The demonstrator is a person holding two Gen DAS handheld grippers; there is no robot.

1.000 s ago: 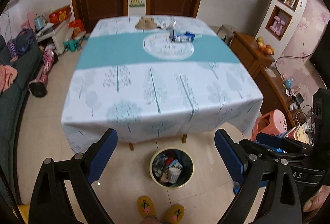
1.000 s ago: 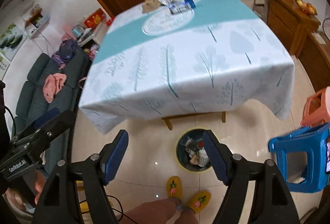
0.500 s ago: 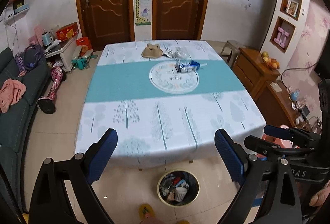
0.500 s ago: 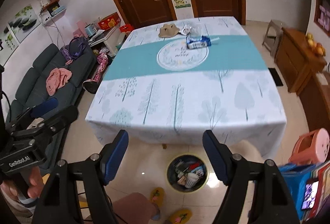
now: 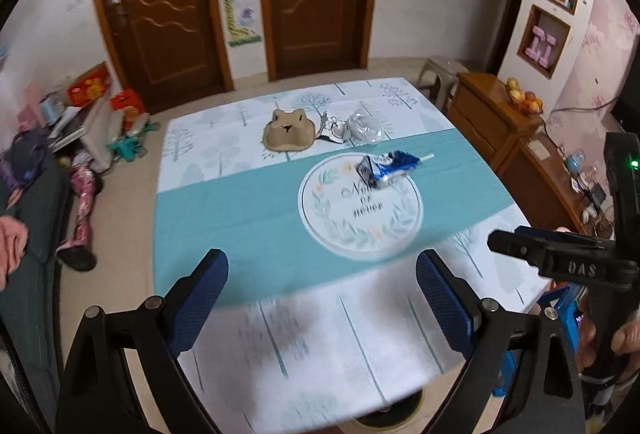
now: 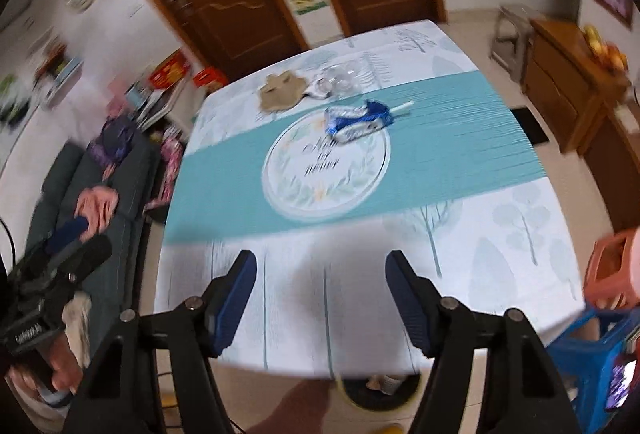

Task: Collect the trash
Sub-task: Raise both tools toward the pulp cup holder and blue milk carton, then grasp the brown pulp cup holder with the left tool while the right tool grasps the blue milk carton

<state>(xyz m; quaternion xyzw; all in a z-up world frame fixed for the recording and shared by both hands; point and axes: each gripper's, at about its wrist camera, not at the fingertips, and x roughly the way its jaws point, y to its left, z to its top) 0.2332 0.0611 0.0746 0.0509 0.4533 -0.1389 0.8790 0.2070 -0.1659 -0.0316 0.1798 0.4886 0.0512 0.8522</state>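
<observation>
— Both jaws stand apart with nothing between them; the right gripper [image 6: 320,294] has just been closing a little, the left gripper [image 5: 322,298] is wide. Each hangs over the near edge of the counter [image 5: 248,218].

— And the trash?

— Far side. A crumpled blue and white wrapper [image 5: 386,168] lies on the far rim of the round print, a white straw [image 5: 426,157] just beside it on the right. Beyond them sit a clear plastic piece [image 5: 364,128] and a brown paper shape [image 5: 288,130].

— How will the wrapper handle?

— Light and soft, I'd judge, probably slick foil. It should crush under the pads, so take it across the bunched middle, not a loose corner. The clear piece looks thin and springy and might pop out of a pinch.

— Room to move?

— Plenty of bare cloth between jaws and wrapper. The cloth itself may drag or ruck if a pad scrapes it. The bin [image 5: 386,414] peeks out under the near edge, close to the person's feet, with a blue stool [image 6: 592,350] on the right.
</observation>
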